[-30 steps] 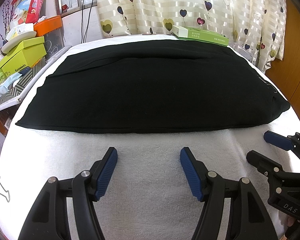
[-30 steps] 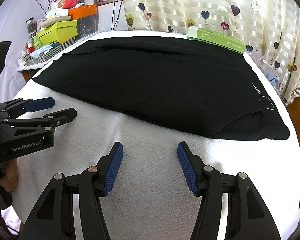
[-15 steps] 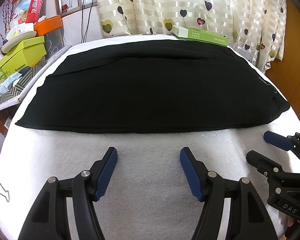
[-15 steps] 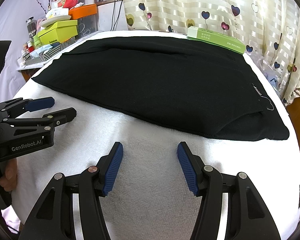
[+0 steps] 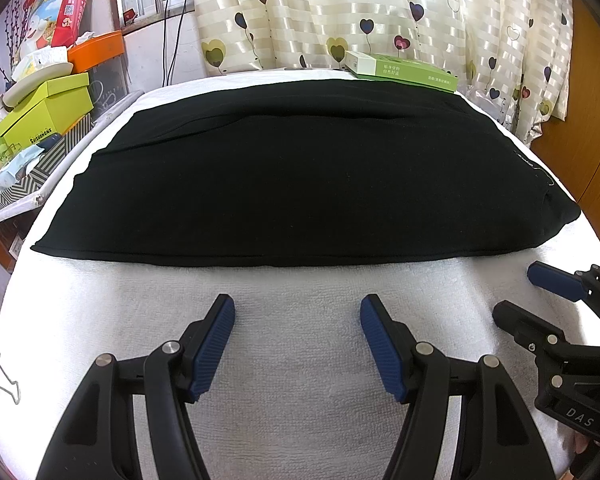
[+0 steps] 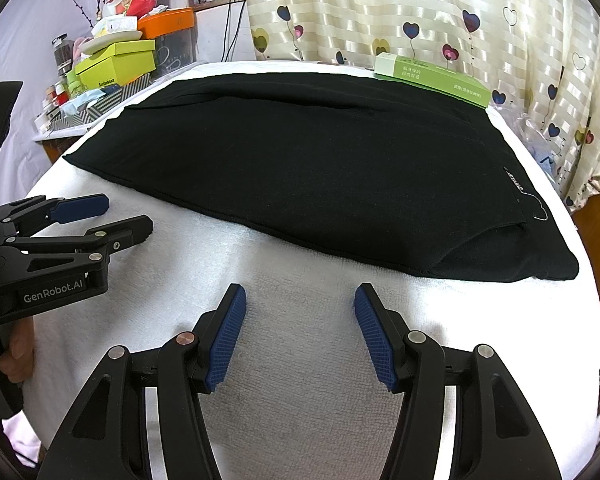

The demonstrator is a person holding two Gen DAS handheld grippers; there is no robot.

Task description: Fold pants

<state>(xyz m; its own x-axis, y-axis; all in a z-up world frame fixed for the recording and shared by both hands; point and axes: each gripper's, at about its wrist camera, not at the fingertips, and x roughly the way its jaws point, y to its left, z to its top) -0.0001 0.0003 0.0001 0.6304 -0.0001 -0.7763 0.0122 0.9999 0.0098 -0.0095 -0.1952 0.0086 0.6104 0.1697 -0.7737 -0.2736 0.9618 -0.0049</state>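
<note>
A: Item one, the surface. What is recorded?

B: A table covered by a white towel (image 5: 300,360) is recorded; its rounded edges are bent by the lens. A black clip (image 5: 4,380) is seen at its left edge. The black pants (image 5: 300,172) are laid flat across the far half, lengthwise from left to right, with the waist end at the right, where a small label (image 6: 514,182) is stitched.

A: Item two, the room?

B: A striped curtain with heart prints (image 5: 380,12) is hung behind the table. A flat green box (image 5: 404,70) is set at the far edge, just beside the pants. At the left, a yellow-green box (image 5: 48,108), an orange tray (image 5: 96,50) and a red printed carton (image 5: 66,8) are stacked on a crowded shelf. A wooden door (image 5: 592,100) is seen at the right.

A: Item three, the tools?

B: The left gripper (image 5: 296,320) is held over bare towel with its fingers spread and nothing between them. The right gripper (image 6: 300,308) is likewise spread wide and empty, near the front hem but apart from it.

A: Item four, the obscured?

B: The label's wording cannot be read. How many layers the pants are folded in cannot be told. Only a thumb (image 6: 18,354) of the left hand is shown; the rest is cut off. The shelf's smaller things are too blurred to be named.
</note>
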